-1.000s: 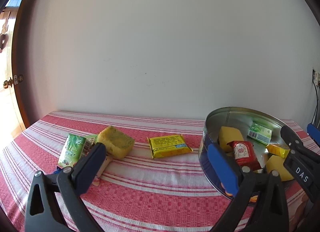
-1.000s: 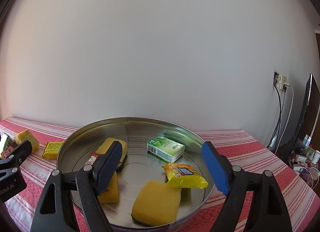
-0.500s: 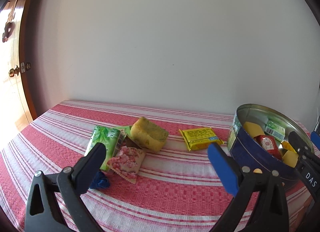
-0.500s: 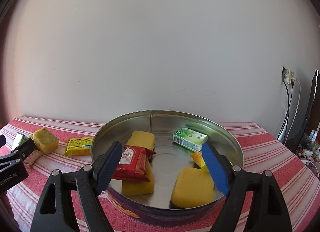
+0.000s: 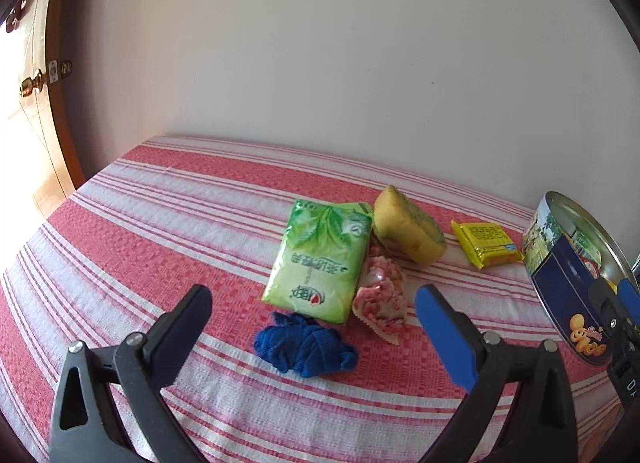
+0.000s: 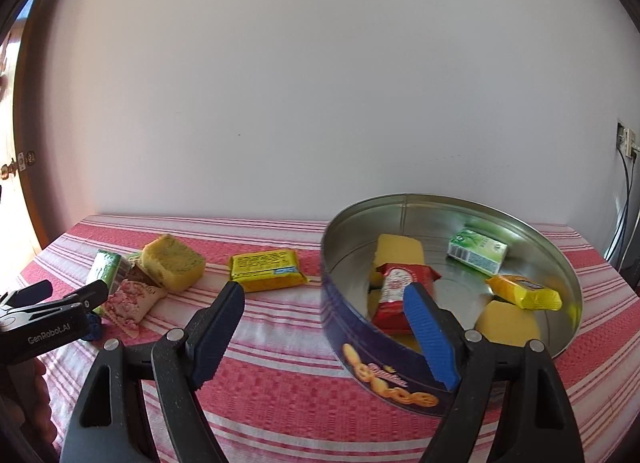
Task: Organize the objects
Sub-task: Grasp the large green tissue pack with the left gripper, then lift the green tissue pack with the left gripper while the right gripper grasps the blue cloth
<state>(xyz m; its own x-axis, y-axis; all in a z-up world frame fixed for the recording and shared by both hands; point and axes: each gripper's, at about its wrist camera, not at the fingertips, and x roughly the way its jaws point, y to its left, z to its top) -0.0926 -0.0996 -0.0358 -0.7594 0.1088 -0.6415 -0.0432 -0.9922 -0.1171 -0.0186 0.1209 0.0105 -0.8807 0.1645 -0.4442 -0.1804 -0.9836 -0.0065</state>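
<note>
The tin (image 6: pixel 452 347) is sitting at the right, already holding six items. We are hovering our left gripper (image 5: pixel 312 327) and right gripper (image 6: pixel 324 335), both spread and empty; five items are waiting at the left, the blue cloth (image 5: pixel 306 349) nearest.

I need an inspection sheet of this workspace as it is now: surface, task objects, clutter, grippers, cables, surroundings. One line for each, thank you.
Surface: table under a red and white striped cloth.
Job's things: round tin holds sponges, a red packet, a green box and a yellow packet. Outside it lie a green pack, pink packet, sponge, yellow pack and blue cloth.
Clutter: nothing seen.
Grippers: left hand-held gripper open above the blue cloth; right hand-held gripper open at the tin's near wall; both empty.
Cables: wires hang from a wall socket at right.
Surroundings: plain wall; wooden door at left.
</note>
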